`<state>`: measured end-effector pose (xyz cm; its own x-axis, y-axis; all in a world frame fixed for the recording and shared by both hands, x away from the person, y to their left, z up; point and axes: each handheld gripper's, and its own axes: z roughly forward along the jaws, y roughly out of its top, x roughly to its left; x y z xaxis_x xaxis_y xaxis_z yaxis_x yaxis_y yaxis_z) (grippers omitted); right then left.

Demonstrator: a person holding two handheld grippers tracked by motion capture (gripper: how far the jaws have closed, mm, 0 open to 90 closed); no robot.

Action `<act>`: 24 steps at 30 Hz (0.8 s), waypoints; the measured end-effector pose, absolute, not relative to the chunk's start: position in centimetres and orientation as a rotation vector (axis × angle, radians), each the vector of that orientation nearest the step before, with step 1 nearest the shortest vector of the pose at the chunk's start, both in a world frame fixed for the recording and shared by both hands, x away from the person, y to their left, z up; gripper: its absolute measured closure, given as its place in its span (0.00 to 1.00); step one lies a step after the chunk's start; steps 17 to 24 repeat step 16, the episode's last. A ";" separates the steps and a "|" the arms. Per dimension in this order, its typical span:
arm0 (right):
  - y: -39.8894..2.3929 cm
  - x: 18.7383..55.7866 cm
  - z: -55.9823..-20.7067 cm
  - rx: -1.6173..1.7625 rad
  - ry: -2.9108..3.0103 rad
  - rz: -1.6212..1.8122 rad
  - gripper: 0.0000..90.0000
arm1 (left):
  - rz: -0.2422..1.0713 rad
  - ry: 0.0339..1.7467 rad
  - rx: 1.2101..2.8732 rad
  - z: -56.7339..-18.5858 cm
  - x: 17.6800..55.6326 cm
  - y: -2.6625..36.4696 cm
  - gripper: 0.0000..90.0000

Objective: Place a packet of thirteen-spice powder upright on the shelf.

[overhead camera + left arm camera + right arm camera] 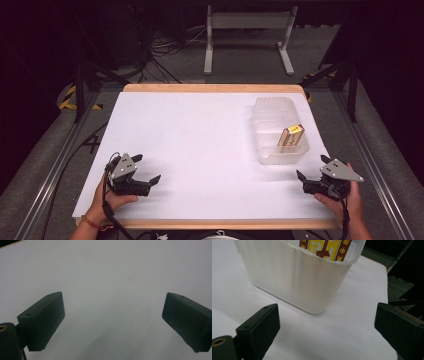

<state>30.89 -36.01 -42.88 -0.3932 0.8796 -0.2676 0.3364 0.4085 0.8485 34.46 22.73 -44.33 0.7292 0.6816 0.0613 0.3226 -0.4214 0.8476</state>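
Left gripper (pixel 146 168) sits at near-left of the white-covered wooden surface (pixel 200 145), jaws spread, bare sheet between and ahead of them. Right gripper (pixel 312 166) at near-right, jaws spread. Translucent plastic tub (pixel 279 131) stands on the surface just ahead of the right jaws, apart from them, well across from the left jaws. Yellow-and-brown printed small box (pixel 291 135) stands tilted inside the tub, leaning on the wall, at the end nearer the right jaws.

White tabletop (pixel 200 145) carries a clear plastic tub (pixel 280 131) at its right, a yellow-and-brown packet (pixel 291 135) upright inside; left hand-held gripper (pixel 146 169) and right hand-held gripper (pixel 313 167) rest near the front edge, jaws apart
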 end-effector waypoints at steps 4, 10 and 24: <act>-36.2 31.0 -42.9 1.047 1.925 0.936 0.07 | 0.502 0.762 2.032 -44.4 34.6 22.7 0.06; -36.4 30.9 -42.9 1.081 1.891 0.943 0.04 | 0.505 0.760 2.037 -44.4 34.7 22.6 0.06; -36.8 31.1 -42.9 1.111 1.885 0.962 0.04 | 0.507 0.768 2.036 -44.4 34.8 22.7 0.06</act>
